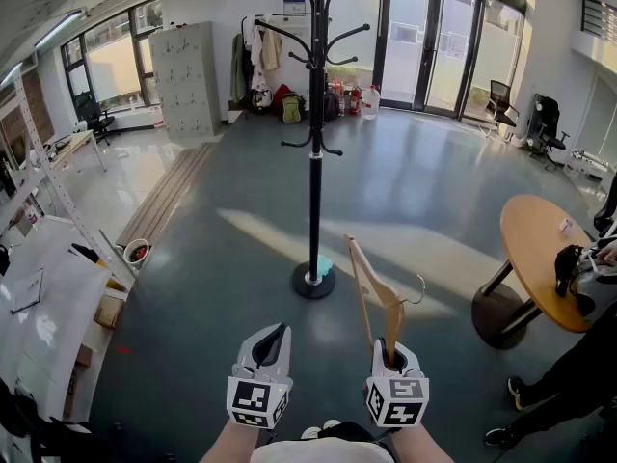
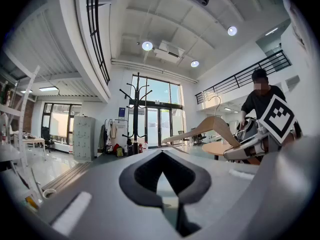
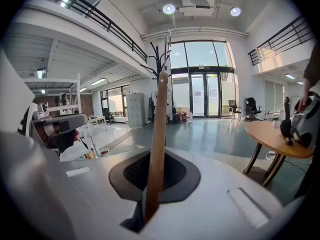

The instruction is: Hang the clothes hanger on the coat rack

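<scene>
Wooden hanger (image 1: 374, 278) up in the right gripper (image 1: 393, 353), and that's where the job stands: picked up, not yet hung. The jaws are clamped tight on one arm of it near its end, and the wood runs straight out from between the fingers. The rest of the frame angles away above the fingertips, and the metal hook (image 1: 417, 290) sticks off to their outer side, touching nothing. It looks like a plain pale-wood shoulder hanger, smooth, with a lower bar and a thin wire hook, and I see no clothing on it.

Beyond the fingertips and well apart from them, the black coat rack (image 1: 315, 133) stands upright on its round base on the grey floor (image 1: 222, 249). Its curved pegs sit up high, bare as far as I can tell. So the whole carry across, and hooking it over a peg, are left to do, I reckon.

The left gripper (image 1: 273, 340) sits just beside the right one, jaws closed together with nothing between them, clear of the hanger. Off past the outer side of the right fingers there's a round wooden table (image 1: 536, 249).
</scene>
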